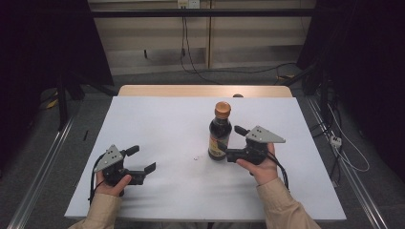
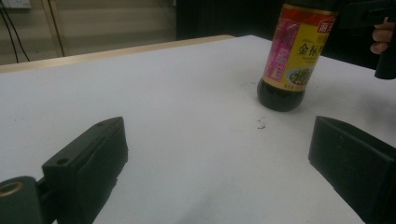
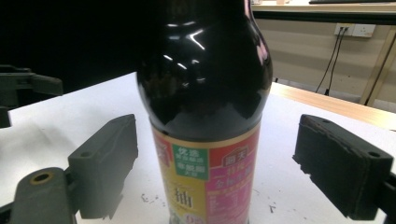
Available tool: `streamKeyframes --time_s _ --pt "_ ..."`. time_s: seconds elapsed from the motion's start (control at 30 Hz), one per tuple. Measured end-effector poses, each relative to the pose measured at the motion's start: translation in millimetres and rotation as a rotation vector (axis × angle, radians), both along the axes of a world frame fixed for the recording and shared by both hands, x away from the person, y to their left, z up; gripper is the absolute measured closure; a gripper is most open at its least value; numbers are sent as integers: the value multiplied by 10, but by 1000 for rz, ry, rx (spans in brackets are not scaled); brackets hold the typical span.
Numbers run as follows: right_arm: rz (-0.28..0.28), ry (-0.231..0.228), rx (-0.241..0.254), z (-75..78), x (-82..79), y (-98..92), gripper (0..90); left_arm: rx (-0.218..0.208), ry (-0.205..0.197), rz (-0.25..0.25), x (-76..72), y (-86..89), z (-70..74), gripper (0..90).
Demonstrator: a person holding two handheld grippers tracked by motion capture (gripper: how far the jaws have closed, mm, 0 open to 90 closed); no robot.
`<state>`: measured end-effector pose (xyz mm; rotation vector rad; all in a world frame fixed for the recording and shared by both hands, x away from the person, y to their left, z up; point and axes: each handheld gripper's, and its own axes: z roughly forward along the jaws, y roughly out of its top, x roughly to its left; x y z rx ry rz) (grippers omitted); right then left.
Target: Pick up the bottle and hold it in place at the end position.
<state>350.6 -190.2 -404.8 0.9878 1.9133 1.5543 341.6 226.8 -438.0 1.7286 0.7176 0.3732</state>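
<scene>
At the left of the high view, the left tool [image 1: 142,159] is held low over the white worktop [image 1: 162,124] in the person's left hand [image 1: 113,185], its two black jaws spread wide with nothing between them; in the left gripper view the same jaws stand far apart over bare white surface. Ahead of this tool and off to its right stands the dark glass sauce bottle with an orange-brown cap and a yellow-and-red label [image 1: 220,132], upright on the worktop, well apart from the left tool. A small dark speck [image 2: 261,124] lies on the worktop just in front of the bottle's base in the left gripper view. Farther right, the right tool [image 1: 230,142], held in the person's right hand [image 1: 260,167] with a beige sleeve [image 1: 282,205] behind it, sits right up against the bottle. In the right gripper view its jaws are released, one on each side of the bottle's lower body, with a clear gap between each pad and the glass, so the bottle stands between them ungripped.
</scene>
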Motion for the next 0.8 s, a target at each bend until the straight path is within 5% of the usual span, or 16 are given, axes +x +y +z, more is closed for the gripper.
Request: streamKeyframes --time_s 0.43,0.8 --pt "7 26 -8 -47 154 161 196 10 -9 -6 -49 21 9 46" --pt "35 2 -34 -59 204 197 300 20 -4 -5 -49 14 1 47"
